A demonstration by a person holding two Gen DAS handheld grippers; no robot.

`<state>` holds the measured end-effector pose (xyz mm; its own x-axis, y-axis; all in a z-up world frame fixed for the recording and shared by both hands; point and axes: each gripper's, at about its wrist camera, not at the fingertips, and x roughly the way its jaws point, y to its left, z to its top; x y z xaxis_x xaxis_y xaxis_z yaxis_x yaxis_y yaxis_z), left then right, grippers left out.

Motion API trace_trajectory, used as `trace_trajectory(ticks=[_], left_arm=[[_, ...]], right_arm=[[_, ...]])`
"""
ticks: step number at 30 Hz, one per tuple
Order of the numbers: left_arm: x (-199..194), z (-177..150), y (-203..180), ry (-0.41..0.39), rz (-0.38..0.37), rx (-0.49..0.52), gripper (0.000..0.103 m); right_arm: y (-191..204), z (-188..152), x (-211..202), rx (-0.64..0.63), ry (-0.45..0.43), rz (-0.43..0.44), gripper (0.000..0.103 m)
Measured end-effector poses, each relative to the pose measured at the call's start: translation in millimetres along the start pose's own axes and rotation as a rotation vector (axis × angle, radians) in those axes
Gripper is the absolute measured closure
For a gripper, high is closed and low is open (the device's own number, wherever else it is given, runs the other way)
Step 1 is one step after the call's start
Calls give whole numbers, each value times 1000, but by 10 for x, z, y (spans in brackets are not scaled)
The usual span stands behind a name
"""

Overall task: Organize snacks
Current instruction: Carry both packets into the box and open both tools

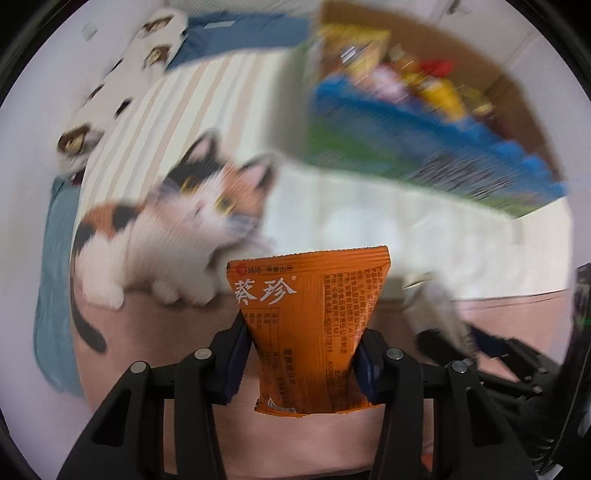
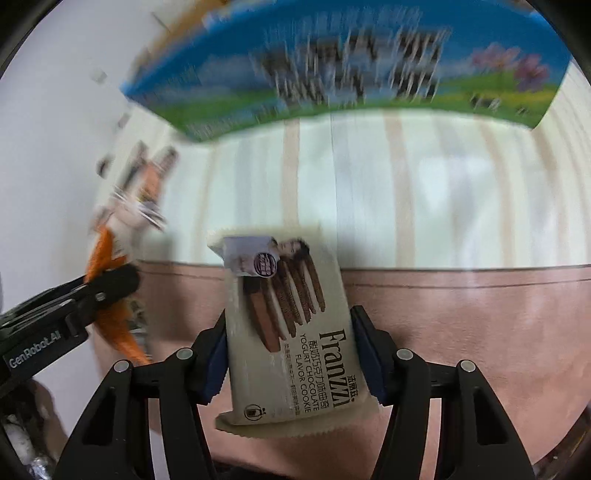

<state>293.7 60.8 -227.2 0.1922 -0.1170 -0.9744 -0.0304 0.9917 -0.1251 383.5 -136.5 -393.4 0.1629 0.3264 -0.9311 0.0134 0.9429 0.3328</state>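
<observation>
My left gripper [image 1: 301,354] is shut on an orange snack packet [image 1: 308,325] with Chinese print, held upright above the bed. My right gripper [image 2: 288,350] is shut on a cream Franzzi yogurt chocolate cookie packet [image 2: 291,332]. A cardboard box with a blue and green printed side [image 1: 424,147] holds several snack packets [image 1: 406,74] at the upper right of the left wrist view; the same box [image 2: 332,74] fills the top of the right wrist view. The left gripper with its orange packet [image 2: 107,295] shows at the left of the right wrist view.
A striped cream bedsheet [image 2: 406,192] and a pink blanket [image 2: 480,314] lie under both grippers. A cat-print pillow [image 1: 177,221] lies left of the box. A blue pillow [image 1: 240,33] sits at the back by the white wall.
</observation>
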Motion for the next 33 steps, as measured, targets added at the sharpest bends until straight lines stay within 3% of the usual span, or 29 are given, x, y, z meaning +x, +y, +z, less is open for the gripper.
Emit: trace_trajectory(ticks=[7, 13, 20, 27, 28, 29, 30, 33], left_arm=[[-585, 919, -667, -81, -176, 86, 57], [-487, 1854, -1176, -66, -171, 170, 57], [204, 2705, -1243, 62, -118, 143, 57], [791, 3025, -1298, 163, -57, 148, 56], [842, 3028, -1301, 171, -55, 145, 56], [887, 3026, -1301, 179, -55, 141, 55], [919, 3023, -1302, 185, -60, 141, 52], [943, 3029, -1303, 187, -71, 138, 18]], right_arm=[[-185, 478, -1191, 31, -155, 128, 41], [-481, 1242, -1691, 73, -259, 117, 41], [-764, 2151, -1417, 115, -233, 33, 41], [-926, 2681, -844, 131, -156, -81, 39], [-951, 2717, -746, 141, -121, -91, 37], [-967, 2736, -674, 148, -96, -101, 26], [-965, 2745, -629, 142, -86, -112, 19], [-927, 2755, -602, 116, -89, -128, 13]])
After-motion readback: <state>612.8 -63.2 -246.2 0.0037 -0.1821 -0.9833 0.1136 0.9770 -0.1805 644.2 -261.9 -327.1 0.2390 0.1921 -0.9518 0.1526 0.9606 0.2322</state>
